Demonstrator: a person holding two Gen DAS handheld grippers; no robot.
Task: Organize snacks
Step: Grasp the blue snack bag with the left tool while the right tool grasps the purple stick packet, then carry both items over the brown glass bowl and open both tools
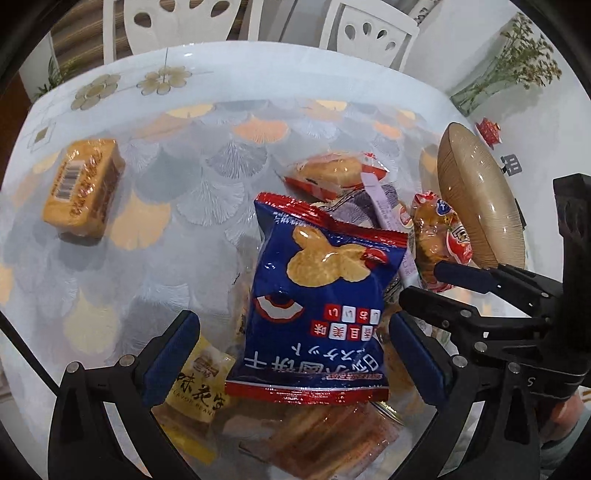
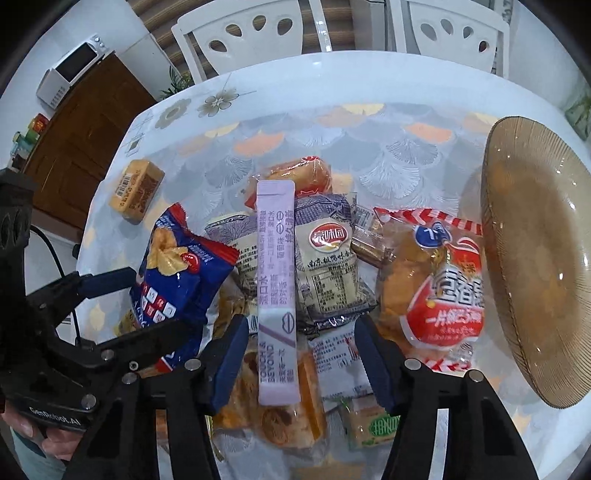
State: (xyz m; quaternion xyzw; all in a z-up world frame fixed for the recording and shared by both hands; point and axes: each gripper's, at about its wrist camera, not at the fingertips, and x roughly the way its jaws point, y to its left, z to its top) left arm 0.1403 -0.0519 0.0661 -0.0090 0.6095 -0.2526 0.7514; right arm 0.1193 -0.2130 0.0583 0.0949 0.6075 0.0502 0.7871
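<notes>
A pile of snack packets lies on the patterned table. A blue biscuit packet (image 1: 317, 302) lies on top of it, between the open fingers of my left gripper (image 1: 295, 354); it also shows in the right wrist view (image 2: 177, 280). My right gripper (image 2: 301, 362) is open over a lilac stick sachet (image 2: 276, 288) and a grey-purple packet (image 2: 325, 266). A red-and-clear bread packet (image 2: 436, 291) lies right of it, next to a brown glass plate (image 2: 535, 258). An orange cake block (image 1: 83, 186) sits apart at the left.
The right gripper's body (image 1: 517, 306) shows at the right of the left wrist view, the left gripper's (image 2: 74, 332) at the left of the right wrist view. White chairs (image 2: 251, 33) stand behind the table. A wooden cabinet with a microwave (image 2: 70, 74) is at far left.
</notes>
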